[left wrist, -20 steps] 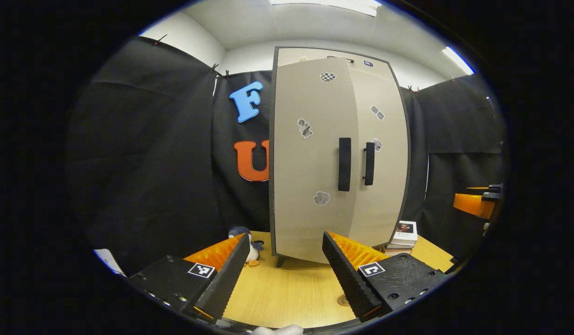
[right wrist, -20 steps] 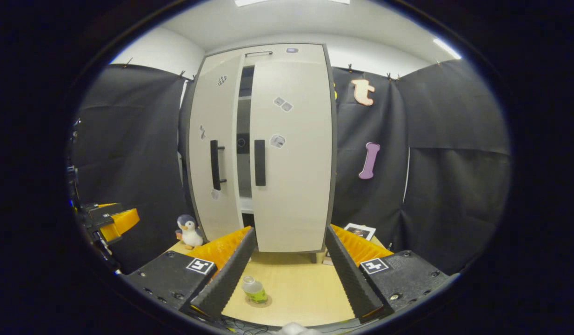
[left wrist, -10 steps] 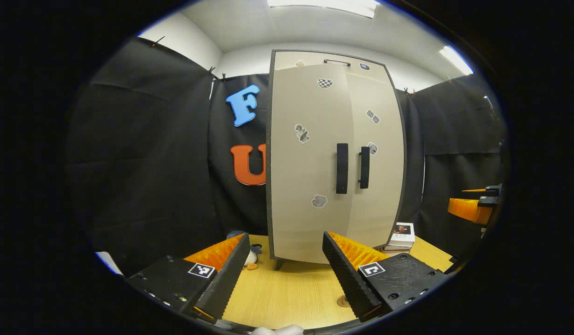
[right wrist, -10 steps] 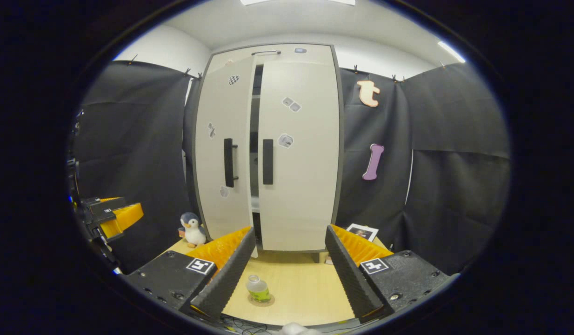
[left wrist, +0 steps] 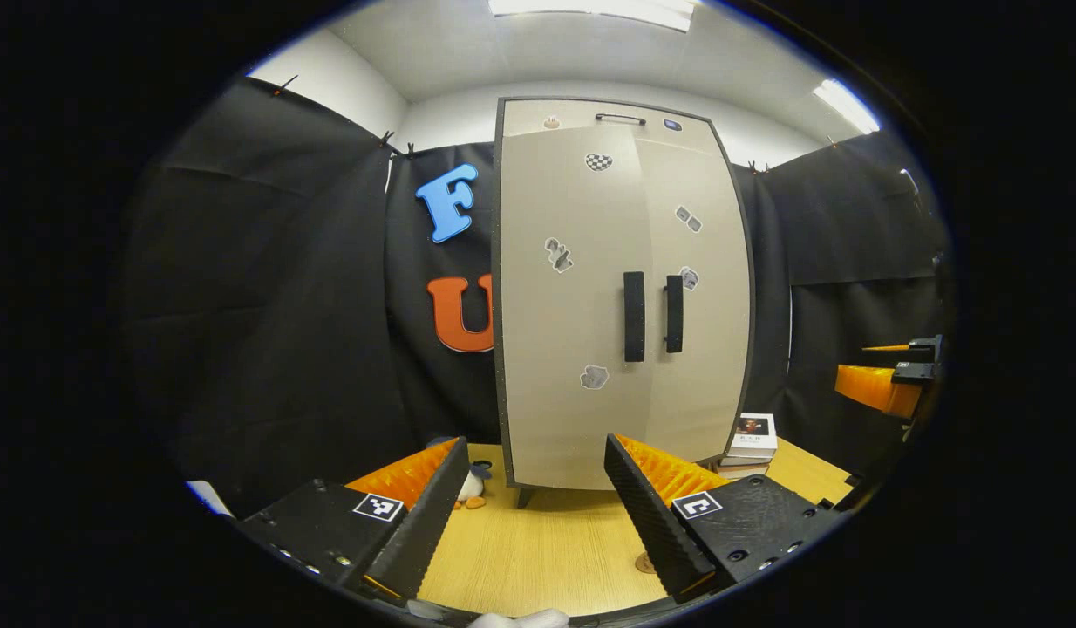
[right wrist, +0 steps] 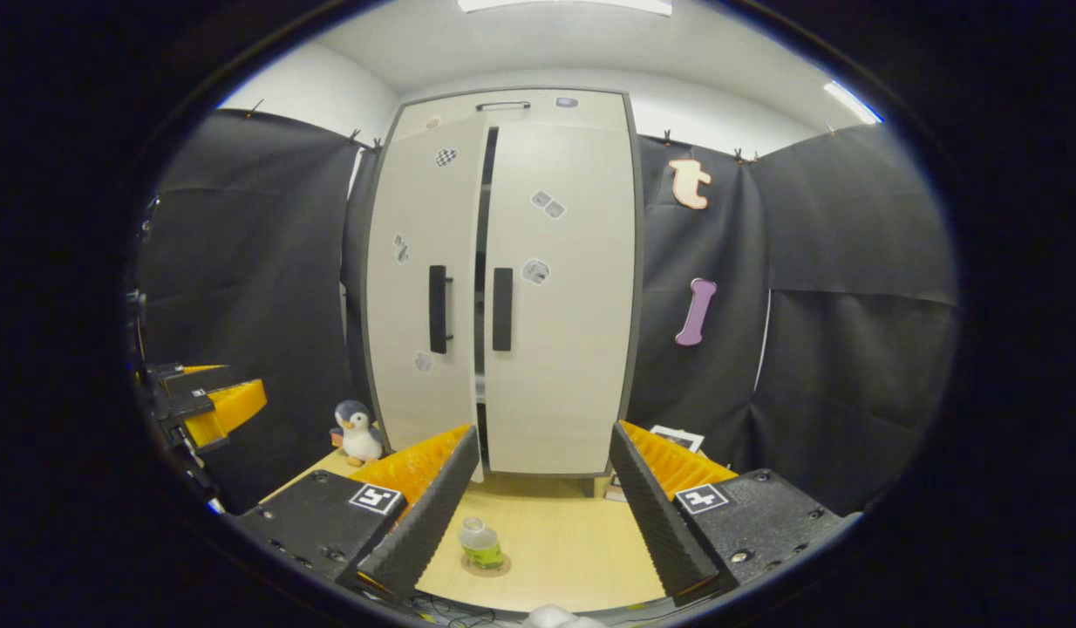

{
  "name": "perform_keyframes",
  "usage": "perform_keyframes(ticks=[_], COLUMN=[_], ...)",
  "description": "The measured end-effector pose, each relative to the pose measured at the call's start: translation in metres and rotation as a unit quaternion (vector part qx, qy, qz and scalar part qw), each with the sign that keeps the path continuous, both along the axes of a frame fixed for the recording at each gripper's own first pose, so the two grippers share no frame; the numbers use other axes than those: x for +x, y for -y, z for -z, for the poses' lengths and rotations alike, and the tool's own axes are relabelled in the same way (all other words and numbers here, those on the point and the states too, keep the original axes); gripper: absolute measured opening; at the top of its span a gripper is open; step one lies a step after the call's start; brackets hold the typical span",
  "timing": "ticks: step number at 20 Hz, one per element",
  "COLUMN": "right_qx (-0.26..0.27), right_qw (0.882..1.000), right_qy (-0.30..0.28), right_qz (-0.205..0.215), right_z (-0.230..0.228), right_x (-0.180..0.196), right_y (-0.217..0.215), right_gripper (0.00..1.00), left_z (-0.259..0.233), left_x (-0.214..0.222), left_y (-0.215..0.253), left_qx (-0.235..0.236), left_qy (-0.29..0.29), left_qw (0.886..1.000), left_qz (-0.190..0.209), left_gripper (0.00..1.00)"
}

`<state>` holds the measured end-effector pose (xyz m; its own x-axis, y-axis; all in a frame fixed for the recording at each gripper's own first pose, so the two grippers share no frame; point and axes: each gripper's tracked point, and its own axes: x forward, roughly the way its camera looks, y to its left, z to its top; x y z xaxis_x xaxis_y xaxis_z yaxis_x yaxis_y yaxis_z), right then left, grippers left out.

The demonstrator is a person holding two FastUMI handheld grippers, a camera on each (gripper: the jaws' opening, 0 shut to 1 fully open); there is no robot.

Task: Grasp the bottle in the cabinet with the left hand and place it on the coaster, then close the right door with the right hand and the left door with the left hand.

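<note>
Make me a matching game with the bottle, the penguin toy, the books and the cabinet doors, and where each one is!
Things:
1. bottle
2. penguin toy
3. books
4. left door and right door

Places or states:
A. stacked on the table by the cabinet's right side
B. standing on the coaster on the table
C. nearly shut, with a thin dark gap between them
D. on the table by the cabinet's left side

Pairs: 1-B, 2-D, 3-A, 4-C
</note>
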<state>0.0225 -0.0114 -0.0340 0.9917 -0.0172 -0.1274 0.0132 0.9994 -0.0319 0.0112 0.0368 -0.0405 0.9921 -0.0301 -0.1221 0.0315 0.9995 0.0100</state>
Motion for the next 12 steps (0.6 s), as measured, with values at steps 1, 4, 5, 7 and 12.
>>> perform_keyframes(ticks=[1, 4, 5, 7, 12], right_qx=[0.0, -0.002, -0.002, -0.001, -0.003], right_qw=[1.0, 1.0, 1.0, 1.0, 1.0], right_qy=[-0.001, -0.002, -0.002, -0.003, -0.001], right_qz=[0.0, 0.001, 0.001, 0.0, -0.001], right_z=[0.0001, 0.0012, 0.0007, 0.001, -0.0034], right_x=[0.0, -0.0015, -0.0019, -0.0022, -0.0019], right_y=[-0.0008, -0.0027, -0.0027, -0.0023, -0.0038], right_gripper=[0.99, 0.99, 0.99, 0.99, 0.99], left_z=[-0.0002, -0.0008, -0.0008, -0.0002, -0.0022], left_x=[0.0001, -0.0013, -0.001, -0.0021, -0.0021], left_y=[-0.0008, -0.0025, -0.0029, -0.0046, -0.0055], left_qx=[0.001, -0.004, -0.005, -0.006, -0.006], left_qy=[-0.001, 0.0, 0.0, -0.001, 0.0], left_qw=[1.0, 1.0, 1.0, 1.0, 1.0], left_qz=[0.0, 0.0, -0.001, -0.003, -0.005], left_gripper=[0.96, 0.96, 0.96, 0.96, 0.96])
